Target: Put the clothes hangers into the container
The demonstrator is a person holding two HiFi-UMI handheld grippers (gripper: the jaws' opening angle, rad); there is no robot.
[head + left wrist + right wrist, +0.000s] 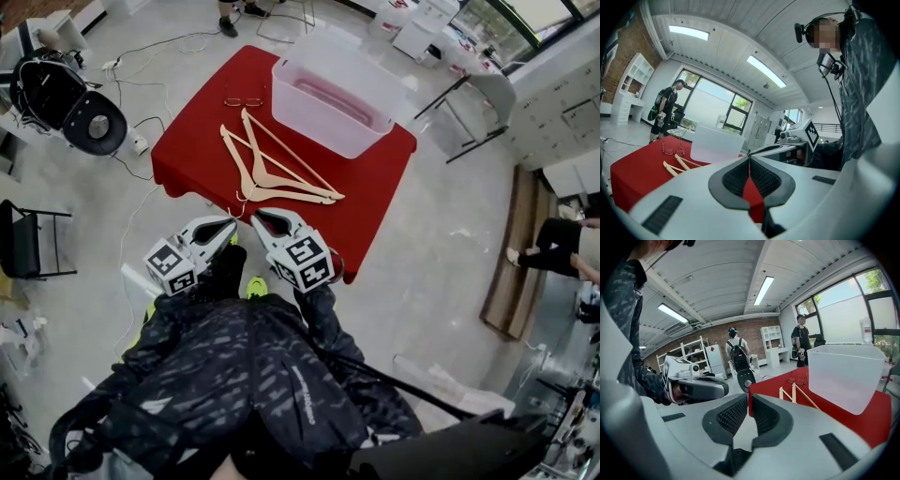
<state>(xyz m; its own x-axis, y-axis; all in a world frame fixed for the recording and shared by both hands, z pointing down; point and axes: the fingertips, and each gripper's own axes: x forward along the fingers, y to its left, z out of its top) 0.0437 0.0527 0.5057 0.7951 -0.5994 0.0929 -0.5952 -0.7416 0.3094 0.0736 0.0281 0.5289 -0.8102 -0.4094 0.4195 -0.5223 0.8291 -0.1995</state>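
Observation:
Several wooden clothes hangers [272, 173] lie overlapped on the red table [375, 187], left of a translucent plastic container [333, 98] that stands at its far right. Both grippers hover side by side at the table's near edge, close to my body and short of the hangers. My left gripper [228, 228] is shut and holds nothing. My right gripper [262, 220] is shut and empty too. The left gripper view shows its jaws [749, 161] meeting, with the hangers [677, 165] and container [717, 146] beyond. In the right gripper view [750, 399], the hangers [794, 393] lie before the container [843, 376].
A pair of eyeglasses [244, 101] lies on the table next to the container's left corner. Cables and a black round device [94, 122] are on the floor at the left. A grey chair [478, 103] stands at the far right. People stand around the room.

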